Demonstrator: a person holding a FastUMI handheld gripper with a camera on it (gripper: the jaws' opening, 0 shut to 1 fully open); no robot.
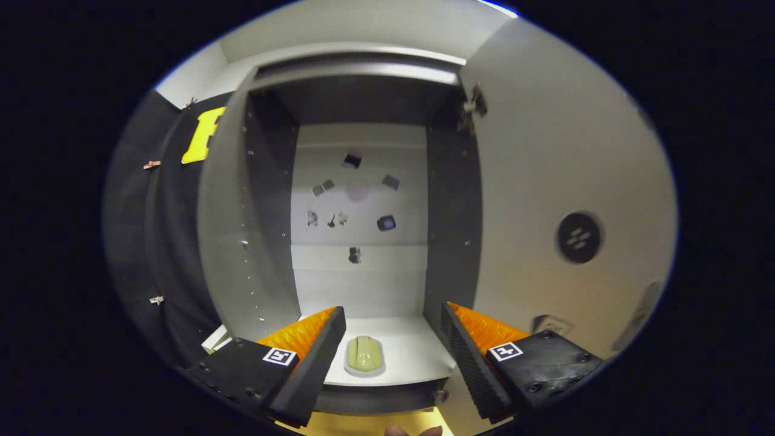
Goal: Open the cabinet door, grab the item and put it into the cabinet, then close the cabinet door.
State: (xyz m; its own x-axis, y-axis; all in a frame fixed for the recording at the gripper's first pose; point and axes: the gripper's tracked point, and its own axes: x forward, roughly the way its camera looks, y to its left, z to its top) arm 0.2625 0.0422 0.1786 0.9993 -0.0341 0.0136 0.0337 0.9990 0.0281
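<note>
Inside the open cabinet (363,200), on its floor near the front edge: one pale green item (364,354), lying free. Tongs (393,345): spread wide, holding nothing, the item between and just beyond their tips. Door (545,181): swung open to the right, dark round knob (579,237) on its face. Step in hand, by judgement: closing; draw the tongs back clear of the item, then push the door's free edge steadily.

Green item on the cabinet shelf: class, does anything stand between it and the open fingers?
Nothing visible does. The green item lies on the cabinet shelf, seen in the gap between the open fingers, which hold nothing. The door is swung open to the side, clear of the gap.
</note>
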